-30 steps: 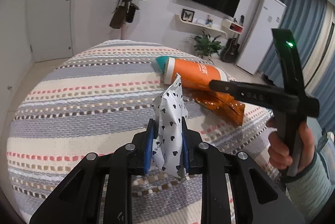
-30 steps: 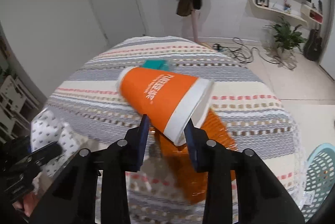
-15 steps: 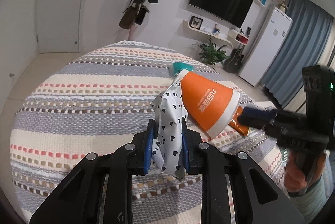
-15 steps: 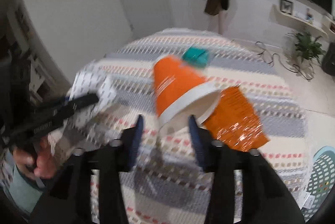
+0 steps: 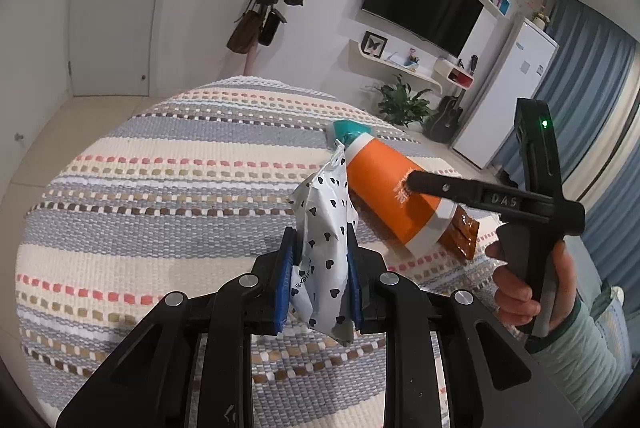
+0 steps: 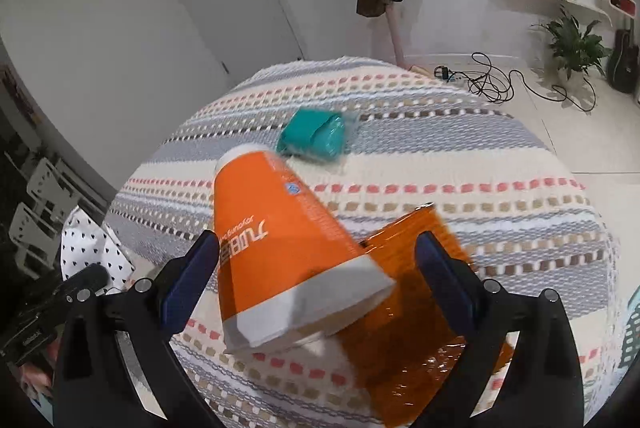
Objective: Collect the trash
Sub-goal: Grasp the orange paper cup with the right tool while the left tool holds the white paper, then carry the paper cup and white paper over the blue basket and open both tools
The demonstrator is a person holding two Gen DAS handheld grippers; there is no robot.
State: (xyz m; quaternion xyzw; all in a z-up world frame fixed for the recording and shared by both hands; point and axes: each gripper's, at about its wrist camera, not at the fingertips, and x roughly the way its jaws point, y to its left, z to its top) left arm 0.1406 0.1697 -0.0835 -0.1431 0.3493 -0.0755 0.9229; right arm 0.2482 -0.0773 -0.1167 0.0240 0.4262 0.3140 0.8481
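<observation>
Striped woven surface (image 5: pixel 160 195) fills centre frame. Our right gripper (image 6: pixel 316 280) jaws just swung wide, orange cup (image 6: pixel 280 248) lying loose between them mid-frame. Left gripper (image 5: pixel 320 284) jaws clamp heart-print wrapper (image 5: pixel 326 240), lower centre.

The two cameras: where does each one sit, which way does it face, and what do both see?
Left wrist: sits on the left gripper, faces down across the striped tablecloth; its fingers pinch a heart-print wrapper; the right gripper and the person's hand show.
Right wrist: sits on the right gripper, whose jaws have just opened, astride the lying orange paper cup; the left gripper shows.
Shared: cup, wrapper, teal packet, orange foil bag.
</observation>
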